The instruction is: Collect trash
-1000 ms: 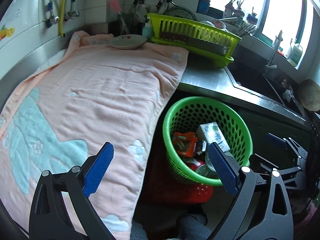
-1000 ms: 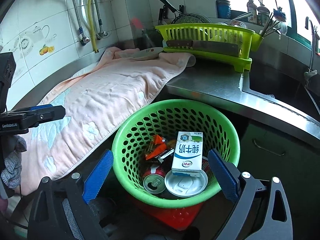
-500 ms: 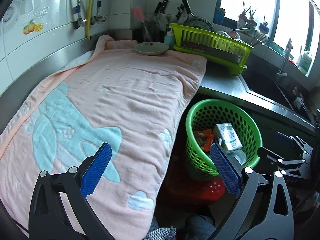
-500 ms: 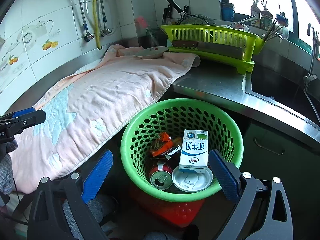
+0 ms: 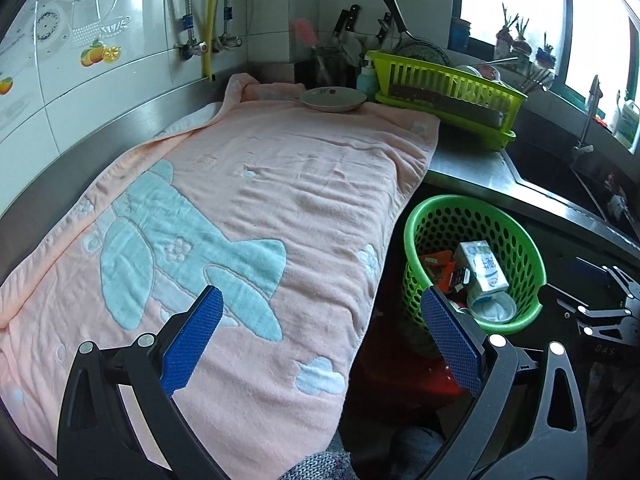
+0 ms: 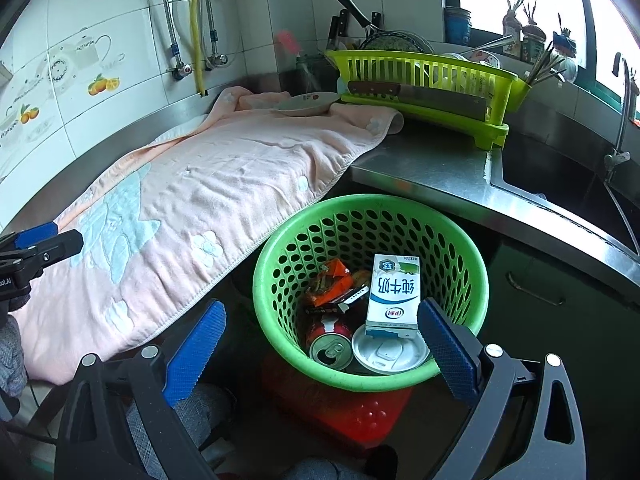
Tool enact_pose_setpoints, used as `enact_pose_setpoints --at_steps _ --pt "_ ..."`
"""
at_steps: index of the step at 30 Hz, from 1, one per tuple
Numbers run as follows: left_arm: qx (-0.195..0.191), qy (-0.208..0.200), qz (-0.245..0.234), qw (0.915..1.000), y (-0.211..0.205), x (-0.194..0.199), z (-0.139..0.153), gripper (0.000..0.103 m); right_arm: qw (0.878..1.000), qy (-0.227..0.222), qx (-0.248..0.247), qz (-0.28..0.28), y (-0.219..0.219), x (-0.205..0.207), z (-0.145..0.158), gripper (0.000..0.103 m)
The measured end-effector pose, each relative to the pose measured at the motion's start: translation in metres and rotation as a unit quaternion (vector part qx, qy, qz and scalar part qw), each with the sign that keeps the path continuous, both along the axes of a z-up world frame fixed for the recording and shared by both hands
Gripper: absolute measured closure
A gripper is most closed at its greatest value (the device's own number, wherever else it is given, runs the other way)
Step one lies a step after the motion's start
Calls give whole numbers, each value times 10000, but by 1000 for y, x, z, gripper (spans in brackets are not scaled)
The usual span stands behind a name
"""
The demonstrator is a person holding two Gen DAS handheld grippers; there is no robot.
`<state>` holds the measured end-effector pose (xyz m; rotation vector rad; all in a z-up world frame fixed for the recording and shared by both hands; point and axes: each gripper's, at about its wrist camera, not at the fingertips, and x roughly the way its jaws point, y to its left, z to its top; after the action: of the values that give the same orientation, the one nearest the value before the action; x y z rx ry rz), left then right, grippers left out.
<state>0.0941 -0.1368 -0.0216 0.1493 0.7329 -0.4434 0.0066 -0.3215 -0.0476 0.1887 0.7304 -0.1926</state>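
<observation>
Both tools were recorded wide open and empty: left tool (image 5: 320, 332) over the pink towel (image 5: 260, 184), right tool (image 6: 320, 336) above the green basket (image 6: 472, 264). Milk carton (image 6: 394, 296), soda can (image 6: 331, 350) and white lid (image 6: 390, 354) were noted inside the basket.

- The red stool (image 6: 344, 408) under the green basket (image 6: 472, 280) is mostly covered by the basket.
- The soda can (image 6: 331, 350) shows only its top; its body is buried under the wrappers (image 6: 330, 282).
- The white lid (image 6: 390, 354) is partly hidden behind the milk carton (image 6: 394, 296).
- The knife handles (image 5: 346, 18) behind the dish rack (image 5: 444, 84) are too small to tell apart.
- Pots on the windowsill (image 6: 528, 36) are washed out by glare.
- The sink basin (image 6: 560, 184) is too dark to see inside.
</observation>
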Motion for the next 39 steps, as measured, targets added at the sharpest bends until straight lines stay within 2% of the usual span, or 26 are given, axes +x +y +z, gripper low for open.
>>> enact_pose_setpoints --at_steps 16,39 --pt "-237 -350 492 9979 26 -9 16 5 9999 -81 -64 40 21 5 8 10" --pt "-271 -392 483 9977 20 -17 15 5 9999 -116 -75 11 24 4 10 9"
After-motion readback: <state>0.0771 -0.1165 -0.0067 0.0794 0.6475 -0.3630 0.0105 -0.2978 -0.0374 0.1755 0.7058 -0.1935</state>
